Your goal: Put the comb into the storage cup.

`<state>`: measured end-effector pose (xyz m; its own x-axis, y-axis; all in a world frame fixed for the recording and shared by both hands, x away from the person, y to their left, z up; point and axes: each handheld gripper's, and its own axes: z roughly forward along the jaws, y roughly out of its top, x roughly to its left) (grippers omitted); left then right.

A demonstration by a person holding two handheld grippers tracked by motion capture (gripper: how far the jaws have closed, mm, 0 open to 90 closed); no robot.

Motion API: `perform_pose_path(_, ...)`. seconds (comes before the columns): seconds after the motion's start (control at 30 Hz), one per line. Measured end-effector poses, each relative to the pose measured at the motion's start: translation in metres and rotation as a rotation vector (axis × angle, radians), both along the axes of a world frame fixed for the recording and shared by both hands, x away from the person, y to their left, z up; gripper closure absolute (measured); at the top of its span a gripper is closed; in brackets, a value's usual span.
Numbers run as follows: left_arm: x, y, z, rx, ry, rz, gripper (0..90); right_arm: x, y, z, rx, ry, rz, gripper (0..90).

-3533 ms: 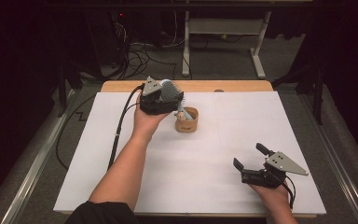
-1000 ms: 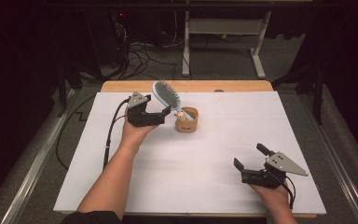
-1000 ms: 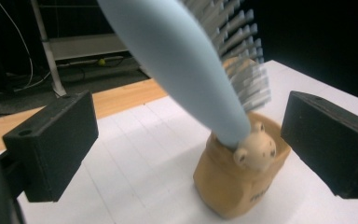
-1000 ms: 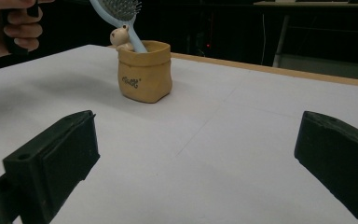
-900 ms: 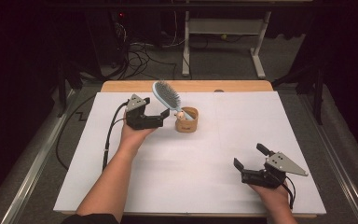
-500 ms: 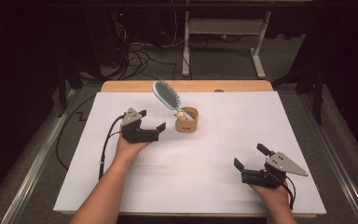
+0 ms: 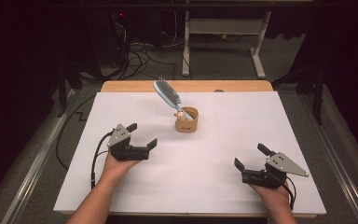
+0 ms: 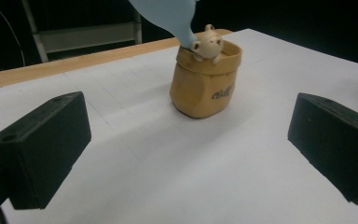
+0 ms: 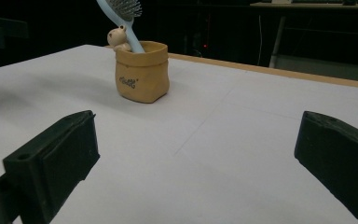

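brush (image 7: 168, 93): leaning in pot (image 7: 189, 122) | left claw (image 7: 142, 135): apart, just been opening, empty | right claw (image 7: 251, 156): apart

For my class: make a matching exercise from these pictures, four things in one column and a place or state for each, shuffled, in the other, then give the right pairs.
Things:
1. hairbrush
2. tan pot
3. left gripper
4. right gripper

Places or states:
A. open, near the table's front right
B. leans out of the pot, handle down
C. open and empty, left of the pot
D. stands on the white sheet, a small bear at its rim

Pairs: 1-B, 2-D, 3-C, 4-A
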<state>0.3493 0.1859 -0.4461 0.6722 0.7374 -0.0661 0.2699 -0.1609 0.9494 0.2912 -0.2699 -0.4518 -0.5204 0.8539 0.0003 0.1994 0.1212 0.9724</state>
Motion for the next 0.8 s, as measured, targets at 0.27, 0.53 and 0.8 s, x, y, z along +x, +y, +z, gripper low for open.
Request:
perform_pose_path(0.27, -0.033, 0.022, -0.007, 0.02, -0.023, 0.028, 0.0, 0.0, 0.0, -0.001, -0.005, 0.005, -0.005, 0.1)
perform_pose_path(0.53, -0.052, 0.037, -0.006, -0.023, -0.047, 0.024, 0.0, -0.003, -0.001, -0.001, -0.01, 0.004, -0.015, 0.1)
perform_pose_path(0.8, -0.049, 0.041, -0.008, -0.041, -0.048, 0.006, 0.0, -0.017, -0.004, 0.002, -0.01, -0.002, -0.031, 0.1)
